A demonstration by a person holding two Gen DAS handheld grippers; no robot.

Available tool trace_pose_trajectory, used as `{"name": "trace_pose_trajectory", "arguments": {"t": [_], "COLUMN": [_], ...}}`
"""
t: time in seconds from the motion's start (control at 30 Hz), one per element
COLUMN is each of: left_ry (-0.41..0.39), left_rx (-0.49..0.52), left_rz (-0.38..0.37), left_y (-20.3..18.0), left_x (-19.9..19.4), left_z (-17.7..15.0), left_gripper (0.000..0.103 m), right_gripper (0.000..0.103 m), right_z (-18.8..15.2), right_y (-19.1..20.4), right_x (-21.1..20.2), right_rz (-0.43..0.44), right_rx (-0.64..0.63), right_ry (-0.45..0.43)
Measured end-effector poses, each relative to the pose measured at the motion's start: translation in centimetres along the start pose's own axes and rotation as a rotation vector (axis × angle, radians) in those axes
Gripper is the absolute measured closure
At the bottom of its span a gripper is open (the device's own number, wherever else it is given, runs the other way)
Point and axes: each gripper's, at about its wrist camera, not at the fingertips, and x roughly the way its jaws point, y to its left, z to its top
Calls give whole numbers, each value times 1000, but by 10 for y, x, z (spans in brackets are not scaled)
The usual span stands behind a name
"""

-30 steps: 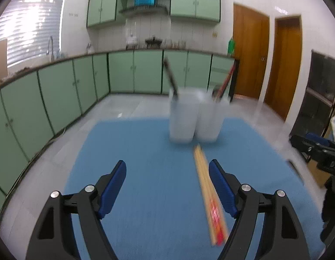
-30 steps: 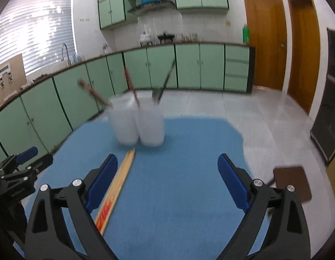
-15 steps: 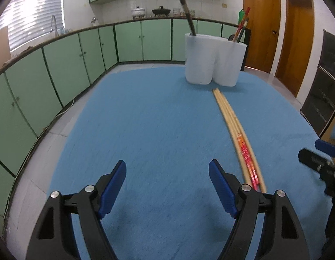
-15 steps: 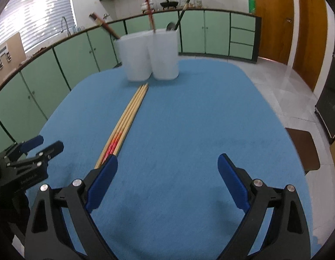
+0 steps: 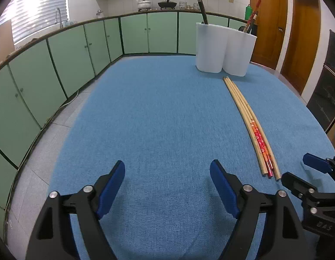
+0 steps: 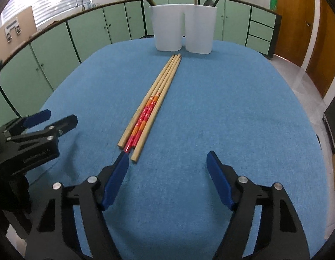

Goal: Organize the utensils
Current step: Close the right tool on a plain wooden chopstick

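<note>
Four chopsticks [image 6: 153,102] lie lengthwise, tips toward the holder [image 6: 183,27]; right tool [image 6: 166,166] closing, empty.

Change over the last second. Both claws have tipped downward and sunk toward the surface [image 5: 158,112]: the wall cabinets, earlier in frame, have left the top of both views, and the blue cloth now fills most of each. The chopsticks [image 6: 153,103], earlier a blurred streak, now lie sharp and long ahead. The right claw [image 6: 167,160] has come in beside their near ends, its left pad [image 6: 115,179] just short of the red tips; its jaws are closing, nothing between them. The left claw [image 5: 167,173] has opened marginally, and the right claw [image 5: 297,173] now shows closer at its right.
</note>
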Motion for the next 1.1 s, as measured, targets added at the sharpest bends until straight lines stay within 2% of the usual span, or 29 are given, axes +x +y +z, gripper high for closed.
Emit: {"name": "trace_pose_trajectory", "arguments": {"t": [0.27,0.33,0.47,0.67,0.73,0.8,0.93,1.0,1.07,1.1], "left_ry": [6,9,10,9,7,6,8,9,10,12], "left_rx": [6,5,7,19,24,30,34,36,40,43], "left_rz": [-3,-2,-3,2,4,5,6,4,0,-5], "left_y": [-2,-2,-3,-6,-6,-7,-7,-7,-9,-11], "left_x": [2,3,3,4,3,3,3,3,3,3], "left_z": [0,0,0,0,0,-1,-1,-1,-1,-1], "left_gripper": [23,23,23,23,23,23,23,23,23,23], "right_gripper": [39,44,45,45,46,50,65,75,90,93], "right_z": [3,3,3,-3,-4,-4,0,2,3,3], "right_y": [8,3,-16,-33,-30,-25,-21,-19,-17,-16], "right_x": [5,4,0,-6,-5,-3,0,3,3,3], "right_rz": [-27,-38,-71,20,26,18,22,16,21,26], "right_rx": [-29,-17,31,76,70,51,47,36,21,15], "right_ry": [11,9,8,-9,-10,-12,-13,-10,-10,-9]}}
